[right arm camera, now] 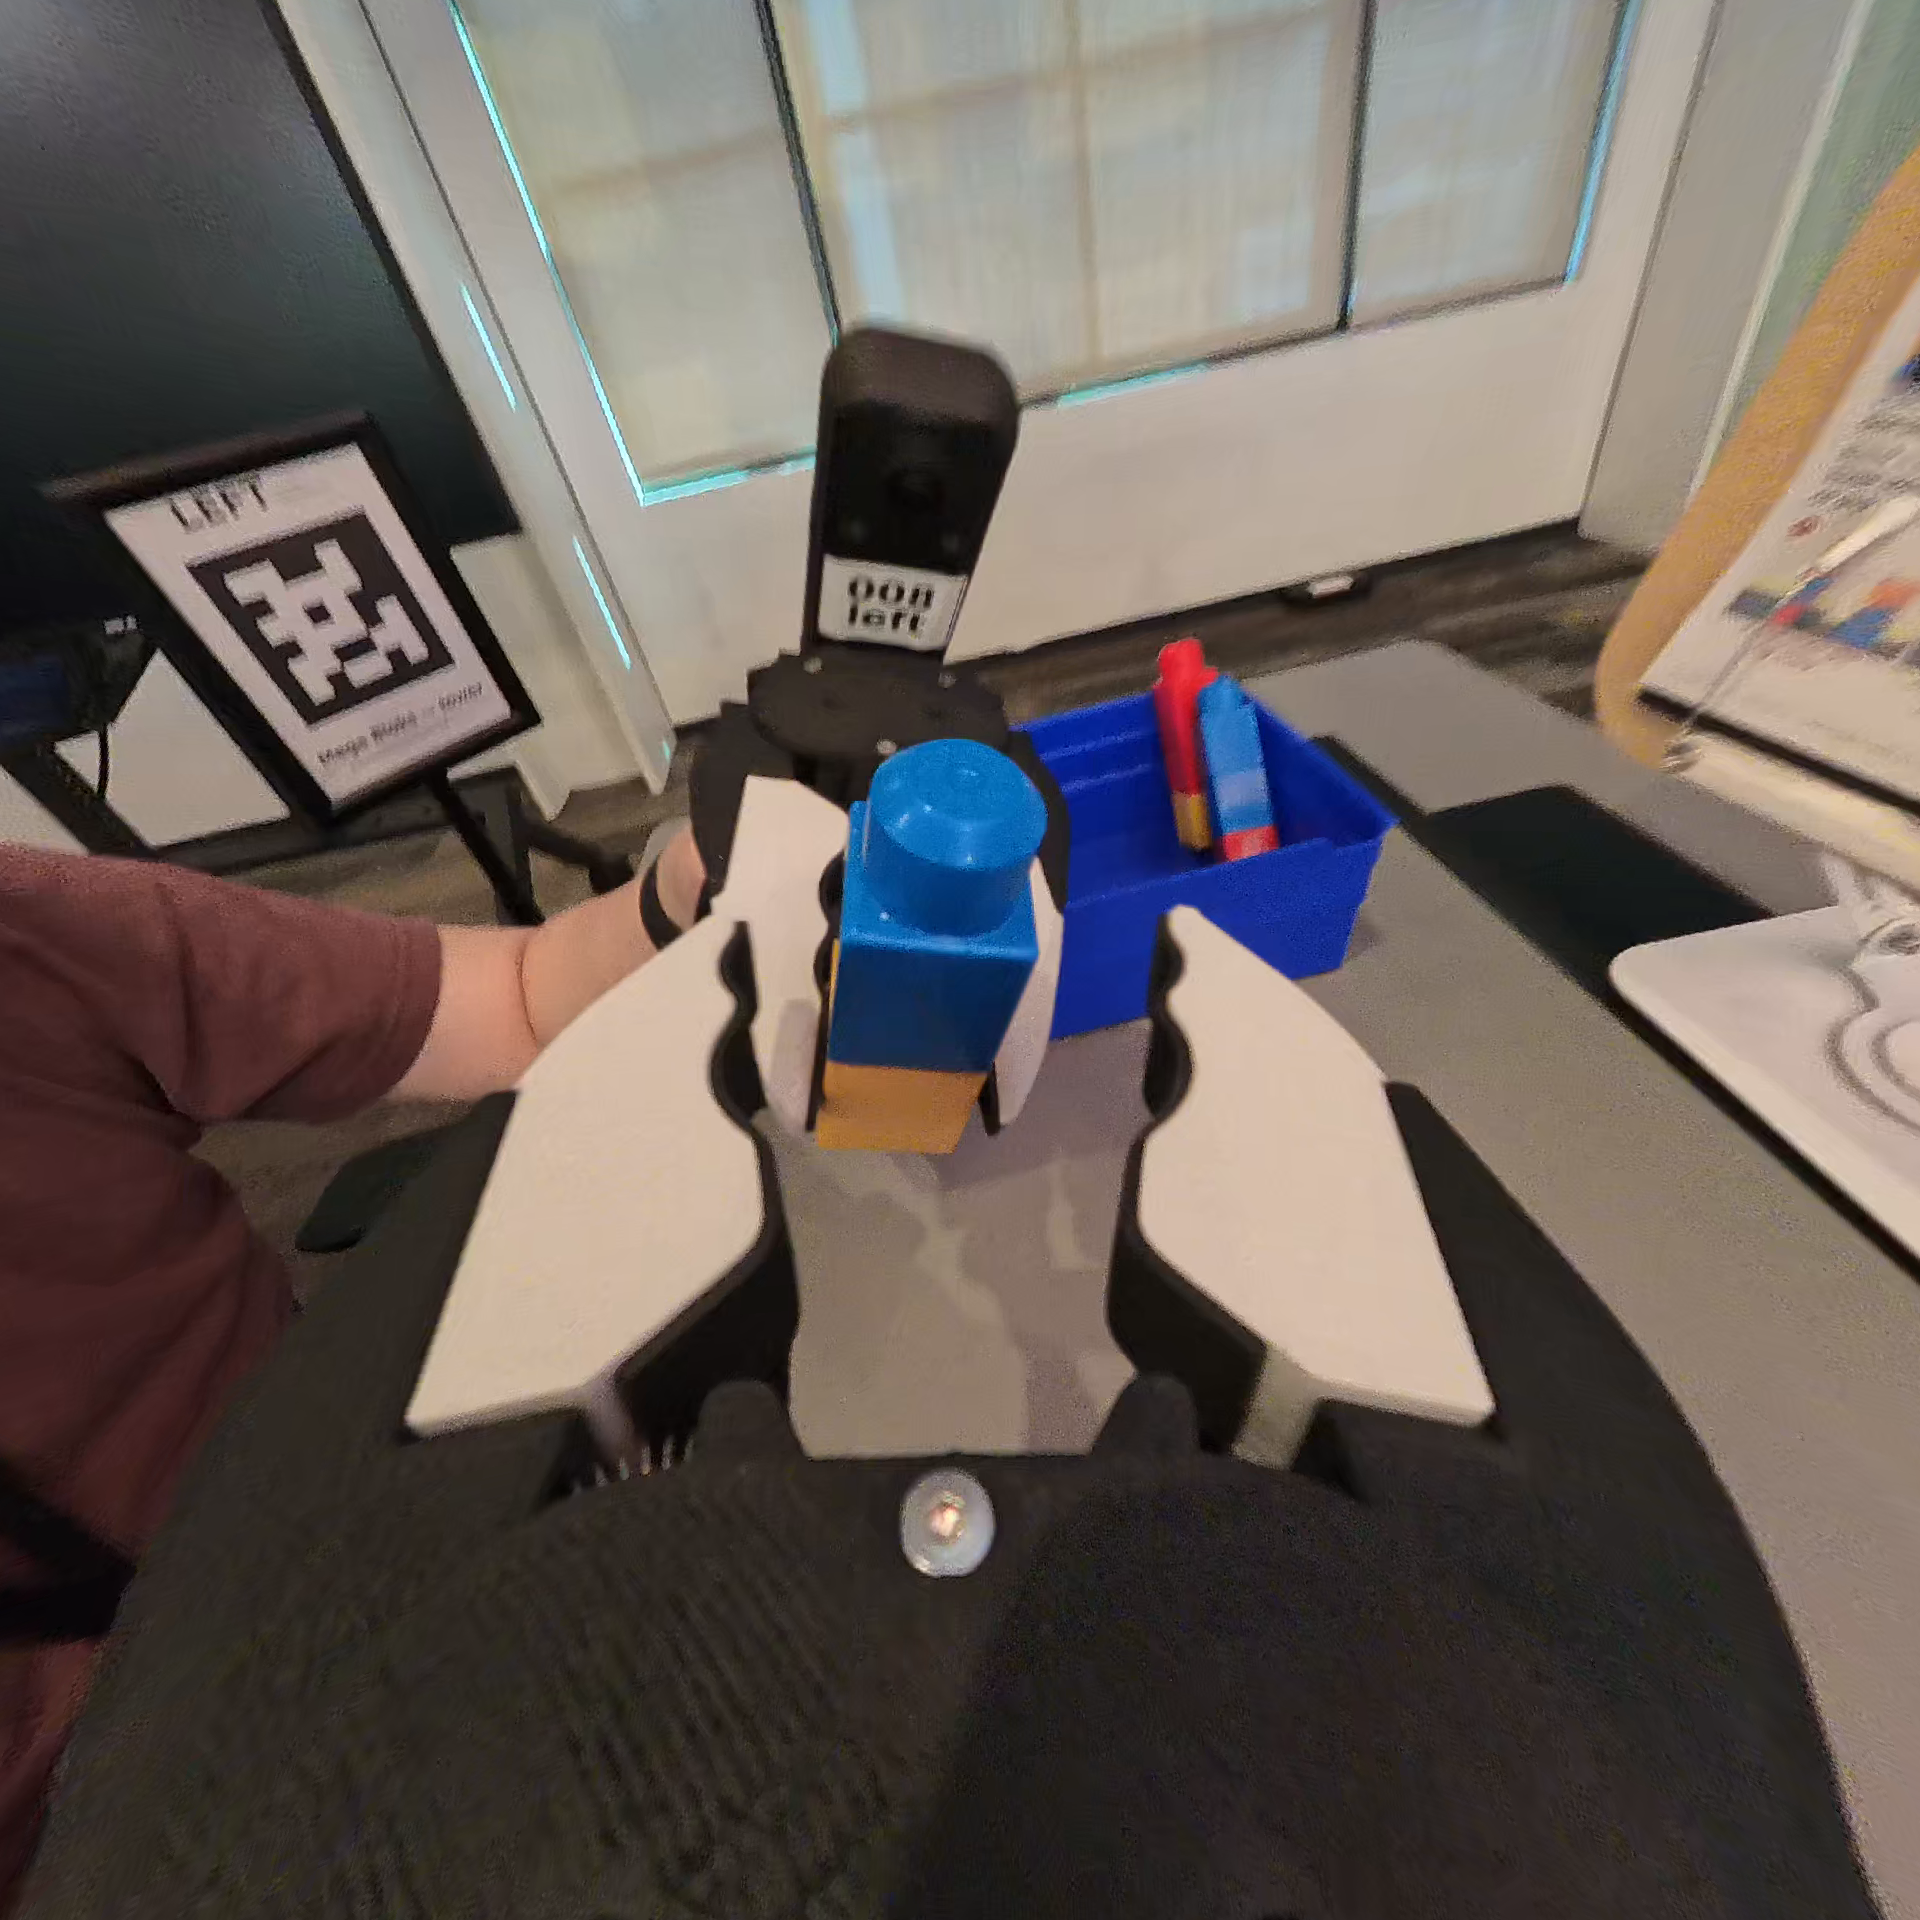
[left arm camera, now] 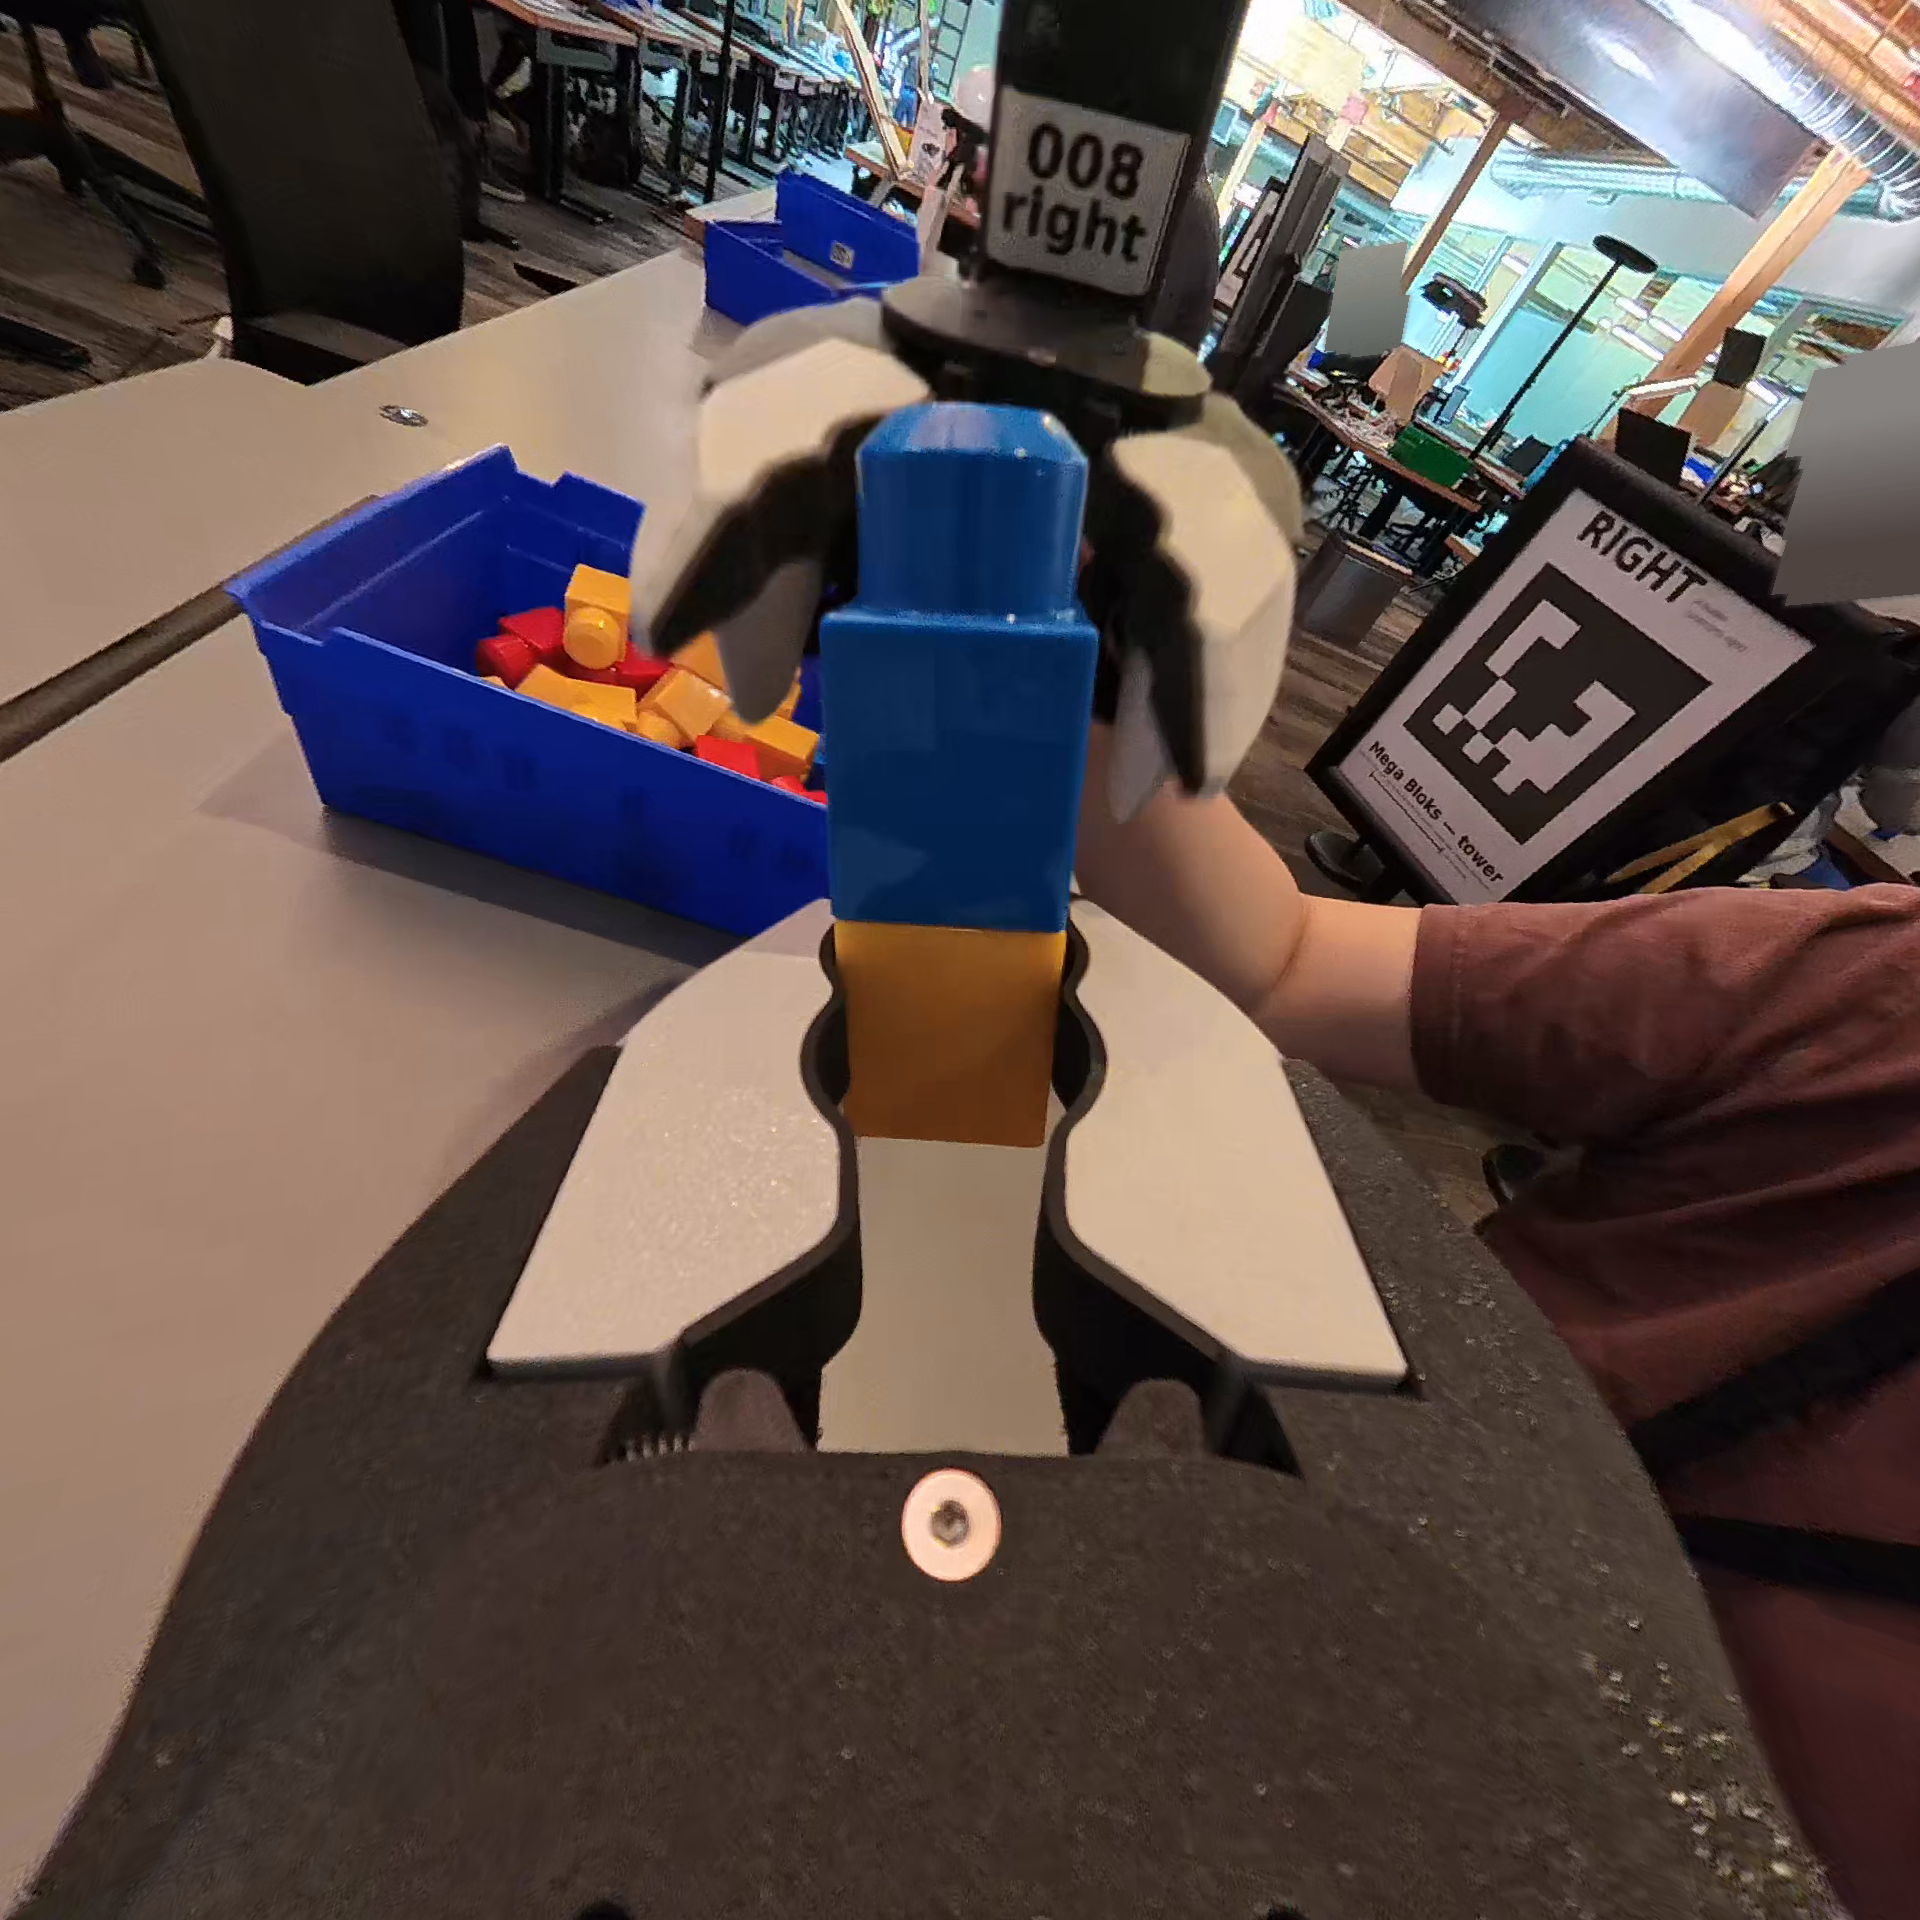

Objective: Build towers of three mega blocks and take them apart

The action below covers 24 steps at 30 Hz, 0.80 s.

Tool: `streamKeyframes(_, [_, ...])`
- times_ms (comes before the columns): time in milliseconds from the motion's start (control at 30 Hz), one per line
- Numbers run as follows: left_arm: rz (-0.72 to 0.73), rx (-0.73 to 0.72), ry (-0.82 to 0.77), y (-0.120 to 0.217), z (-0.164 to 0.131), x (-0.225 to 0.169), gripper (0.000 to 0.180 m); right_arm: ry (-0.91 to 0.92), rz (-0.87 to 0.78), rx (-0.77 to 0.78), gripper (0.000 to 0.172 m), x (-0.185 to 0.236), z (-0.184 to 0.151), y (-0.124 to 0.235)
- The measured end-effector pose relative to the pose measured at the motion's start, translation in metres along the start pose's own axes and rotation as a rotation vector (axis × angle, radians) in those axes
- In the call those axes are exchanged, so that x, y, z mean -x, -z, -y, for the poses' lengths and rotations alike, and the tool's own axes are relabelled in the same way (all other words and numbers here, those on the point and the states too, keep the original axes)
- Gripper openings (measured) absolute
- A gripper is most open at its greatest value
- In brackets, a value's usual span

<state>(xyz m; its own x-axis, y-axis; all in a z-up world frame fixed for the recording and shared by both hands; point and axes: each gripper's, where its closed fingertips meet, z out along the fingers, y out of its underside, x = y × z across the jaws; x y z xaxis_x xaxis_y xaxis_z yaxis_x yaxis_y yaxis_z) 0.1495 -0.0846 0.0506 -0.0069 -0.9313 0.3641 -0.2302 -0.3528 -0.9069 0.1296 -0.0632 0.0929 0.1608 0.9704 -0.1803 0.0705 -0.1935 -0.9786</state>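
A blue bin (left arm camera: 540, 727) of loose red and yellow blocks is sitting on the grey table (left arm camera: 208, 1039) at the left; in the middle, the left gripper (left arm camera: 951, 1029) is pinching the yellow block (left arm camera: 945, 1039) beneath the blue block (left arm camera: 956, 748), holding the pair upright, while the right gripper (right arm camera: 951, 997) is standing spread wide, its fingers clear of the blue block's sides, a person's forearm (left arm camera: 1247, 935) behind it at the right

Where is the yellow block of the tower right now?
The yellow block is clamped between the left hand-held gripper fingers, centre of the left wrist view, directly under the blue block, with the blue bin of loose blocks to its left.
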Motion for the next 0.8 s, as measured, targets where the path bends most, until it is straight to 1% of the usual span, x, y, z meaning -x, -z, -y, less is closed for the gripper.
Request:
streamKeyframes(33, [-0.004,0.016,0.0,-0.002,-0.003,-0.001,0.036,0.005,0.018,0.017,0.044,0.002,-0.005,-0.007])
streamKeyframes(67, [0.009,0.037,-0.007,-0.004,-0.006,0.001,0.036,-0.018,0.049,0.013,0.038,0.006,-0.006,-0.01])
streamKeyframes(100, [0.017,0.025,-0.01,-0.005,-0.005,0.001,0.036,-0.056,0.059,0.013,0.038,0.005,-0.005,-0.01])
streamKeyframes(133, [0.013,-0.018,0.0,-0.004,0.001,0.001,0.036,-0.079,0.054,-0.009,0.037,0.003,0.0,-0.007])
streamKeyframes(167, [-0.01,-0.051,0.026,-0.002,0.006,-0.001,0.036,-0.077,0.041,-0.057,0.037,0.003,0.008,-0.003])
streamKeyframes(200, [-0.021,0.005,0.045,-0.003,-0.001,-0.002,0.036,-0.081,0.013,-0.151,0.037,0.0,0.023,0.006])
streamKeyframes(233, [0.015,0.097,0.034,-0.005,-0.015,0.004,0.036,-0.105,-0.006,-0.264,0.037,-0.003,0.041,0.023])
streamKeyframes(267, [0.071,0.125,0.002,-0.008,-0.022,0.011,0.036,-0.128,-0.003,-0.337,0.037,-0.005,0.054,0.042])
streamKeyframes(300, [0.07,0.117,-0.014,-0.012,-0.023,0.011,0.036,-0.134,-0.016,-0.354,0.037,-0.009,0.059,0.06])
streamKeyframes(333, [0.018,0.116,0.006,-0.015,-0.023,0.003,0.036,-0.122,-0.08,-0.311,0.037,-0.02,0.055,0.076])
streamKeyframes(367, [-0.035,0.107,0.031,-0.017,-0.021,-0.005,0.036,-0.09,-0.229,-0.235,0.038,-0.04,0.045,0.095])
streamKeyframes(400, [-0.063,0.087,0.044,-0.018,-0.018,-0.009,0.036,-0.046,-0.43,-0.148,0.038,-0.065,0.034,0.121])
streamKeyframes(433, [-0.066,0.07,0.049,-0.017,-0.015,-0.01,0.036,-0.012,-0.626,-0.041,0.038,-0.089,0.019,0.151])
streamKeyframes(467, [-0.06,0.063,0.049,-0.015,-0.013,-0.009,0.036,-0.007,-0.799,0.099,0.038,-0.108,-0.001,0.182])
streamKeyframes(500, [-0.057,0.055,0.047,-0.013,-0.011,-0.009,0.036,-0.021,-0.939,0.247,0.038,-0.123,-0.025,0.213])
streamKeyframes(533, [-0.056,0.044,0.047,-0.01,-0.009,-0.008,0.036,-0.056,-1.036,0.382,0.038,-0.133,-0.05,0.24])
streamKeyframes(567, [-0.055,0.033,0.049,-0.008,-0.007,-0.008,0.036,-0.118,-1.084,0.493,0.038,-0.139,-0.074,0.26])
streamKeyframes(600, [-0.055,0.028,0.053,-0.007,-0.007,-0.007,0.036,-0.191,-1.093,0.568,0.038,-0.143,-0.097,0.273])
streamKeyframes(633, [-0.054,0.027,0.056,-0.006,-0.006,-0.006,0.036,-0.258,-1.086,0.612,0.038,-0.148,-0.116,0.28])
streamKeyframes(667, [-0.052,0.026,0.057,-0.005,-0.006,-0.005,0.036,-0.308,-1.079,0.63,0.043,-0.153,-0.13,0.284])
streamKeyframes(700, [-0.052,0.023,0.059,-0.005,-0.006,-0.005,0.036,-0.332,-1.087,0.627,0.059,-0.16,-0.136,0.286])
streamKeyframes(733, [-0.052,0.019,0.06,-0.006,-0.006,-0.004,0.036,-0.329,-1.111,0.611,0.068,-0.167,-0.135,0.287])
streamKeyframes(767, [-0.052,0.014,0.06,-0.006,-0.005,-0.004,0.036,-0.3,-1.121,0.578,0.071,-0.17,-0.127,0.282])
streamKeyframes(800, [-0.052,0.011,0.06,-0.006,-0.005,-0.004,0.036,-0.231,-1.091,0.524,0.073,-0.169,-0.11,0.266])
